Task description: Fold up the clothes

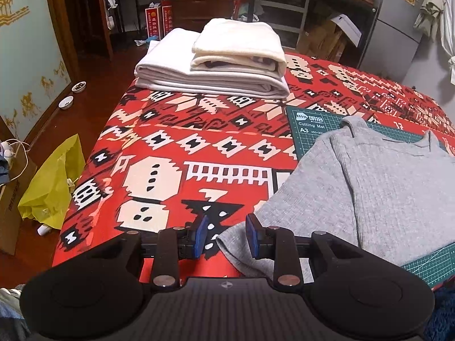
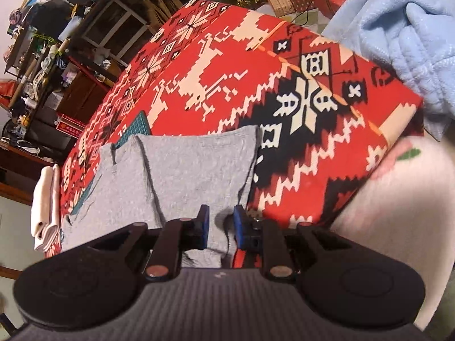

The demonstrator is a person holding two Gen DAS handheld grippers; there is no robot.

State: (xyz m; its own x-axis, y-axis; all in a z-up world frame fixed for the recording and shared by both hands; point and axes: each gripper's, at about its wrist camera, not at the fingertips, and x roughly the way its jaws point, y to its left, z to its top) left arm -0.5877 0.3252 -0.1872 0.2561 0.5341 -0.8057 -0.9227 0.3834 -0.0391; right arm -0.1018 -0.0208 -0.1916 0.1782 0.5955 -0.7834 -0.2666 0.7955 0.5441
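Grey sweater [image 1: 378,187] lies flat on the counter [image 1: 176,153], partly over a green cutting mat [image 1: 310,130]; one side is folded in over the body, neckline toward the far edge. Counter is covered by a red patterned cloth.

Left tool [image 1: 226,234]: jaws parted, blue pads [image 1: 251,234] visible, nothing between them. It sits low at the sweater's near-left corner; the hem edge lies just under the right pad, contact unclear.

Right tool [image 2: 221,226]: jaws parted by a narrower gap, over the sweater's near hem. A bump of grey fabric sits in the gap, but I can't tell whether the pads touch it.

Stack of folded white and cream towels [image 1: 219,56] at the far-left end of the counter, well apart from the sweater. Light blue blanket [image 2: 403,34] off the counter's right corner in the right wrist view.
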